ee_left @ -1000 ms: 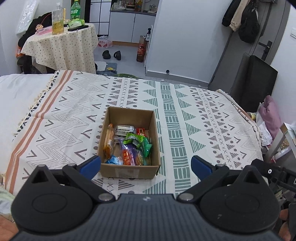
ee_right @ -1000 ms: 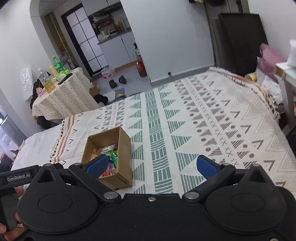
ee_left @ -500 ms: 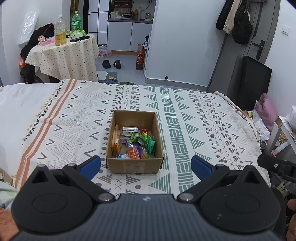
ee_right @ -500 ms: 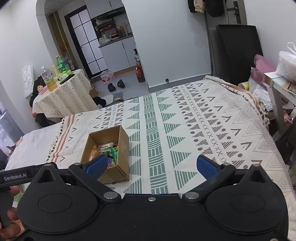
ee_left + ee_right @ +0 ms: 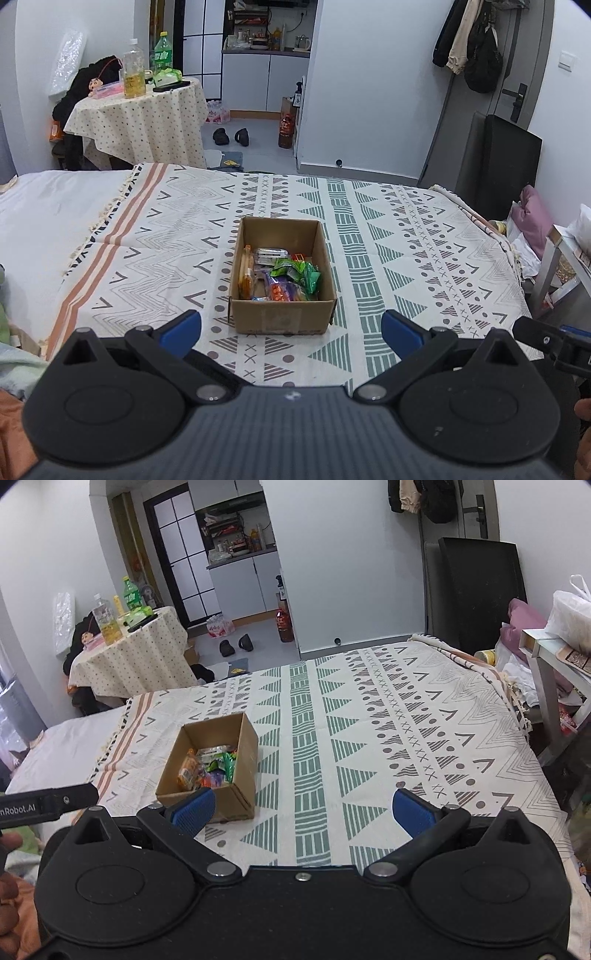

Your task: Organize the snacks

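Snacks [image 5: 282, 275] sit packed in the cardboard box [image 5: 282, 317]; both tongs, left gripper [image 5: 291, 332] and right gripper [image 5: 301, 810], have drawn back, gaping wide and empty; tidying looks finished.

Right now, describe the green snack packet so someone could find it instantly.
On the patterned bedspread sits an open cardboard box. The green snack packet lies crumpled on top at its right side, the only bright green wrapper, beside orange and purple ones.

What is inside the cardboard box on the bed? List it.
The cardboard box holds loose snack packets: orange, silver, green and purple wrappers. Anything beneath that pile is covered.
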### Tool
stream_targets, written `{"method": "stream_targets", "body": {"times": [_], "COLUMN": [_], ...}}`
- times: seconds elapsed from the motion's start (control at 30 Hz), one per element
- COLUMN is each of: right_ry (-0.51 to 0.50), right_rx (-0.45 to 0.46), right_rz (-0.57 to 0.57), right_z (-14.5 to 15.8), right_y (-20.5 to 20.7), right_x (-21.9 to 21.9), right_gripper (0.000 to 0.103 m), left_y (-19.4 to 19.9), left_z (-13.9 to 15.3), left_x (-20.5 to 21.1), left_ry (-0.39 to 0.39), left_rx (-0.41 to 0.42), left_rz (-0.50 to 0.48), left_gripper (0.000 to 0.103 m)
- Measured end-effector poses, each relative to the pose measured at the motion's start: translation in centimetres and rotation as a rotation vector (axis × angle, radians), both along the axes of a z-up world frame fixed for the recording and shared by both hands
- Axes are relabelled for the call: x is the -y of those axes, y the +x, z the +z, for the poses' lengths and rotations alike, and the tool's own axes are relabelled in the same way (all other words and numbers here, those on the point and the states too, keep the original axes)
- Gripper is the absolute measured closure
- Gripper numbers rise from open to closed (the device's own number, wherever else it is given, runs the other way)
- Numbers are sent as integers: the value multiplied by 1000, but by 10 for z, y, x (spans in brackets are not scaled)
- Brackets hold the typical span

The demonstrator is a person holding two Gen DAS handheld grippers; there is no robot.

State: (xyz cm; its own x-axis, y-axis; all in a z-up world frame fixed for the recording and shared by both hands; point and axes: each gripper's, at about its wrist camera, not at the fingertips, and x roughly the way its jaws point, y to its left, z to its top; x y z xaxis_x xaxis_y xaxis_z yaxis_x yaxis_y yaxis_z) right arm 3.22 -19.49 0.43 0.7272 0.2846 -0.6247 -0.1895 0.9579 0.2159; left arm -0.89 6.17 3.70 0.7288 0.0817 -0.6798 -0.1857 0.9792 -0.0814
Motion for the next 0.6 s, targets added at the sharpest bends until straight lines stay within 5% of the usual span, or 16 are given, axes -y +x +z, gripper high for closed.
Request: {"method": "stream_targets", "body": {"times": [0.6], "right_ry": [-7], "right_rx": [29], "right_rz": [21], "right_z": [9], "right_y": [-9], "right_x": [-4], "right_gripper": [0], "left_y": [-12], "left_z": [7], "left_x": [-2], "left_ry": [26], "left_rx": [25], "left_rz": [-12], "left_gripper": [0]}}
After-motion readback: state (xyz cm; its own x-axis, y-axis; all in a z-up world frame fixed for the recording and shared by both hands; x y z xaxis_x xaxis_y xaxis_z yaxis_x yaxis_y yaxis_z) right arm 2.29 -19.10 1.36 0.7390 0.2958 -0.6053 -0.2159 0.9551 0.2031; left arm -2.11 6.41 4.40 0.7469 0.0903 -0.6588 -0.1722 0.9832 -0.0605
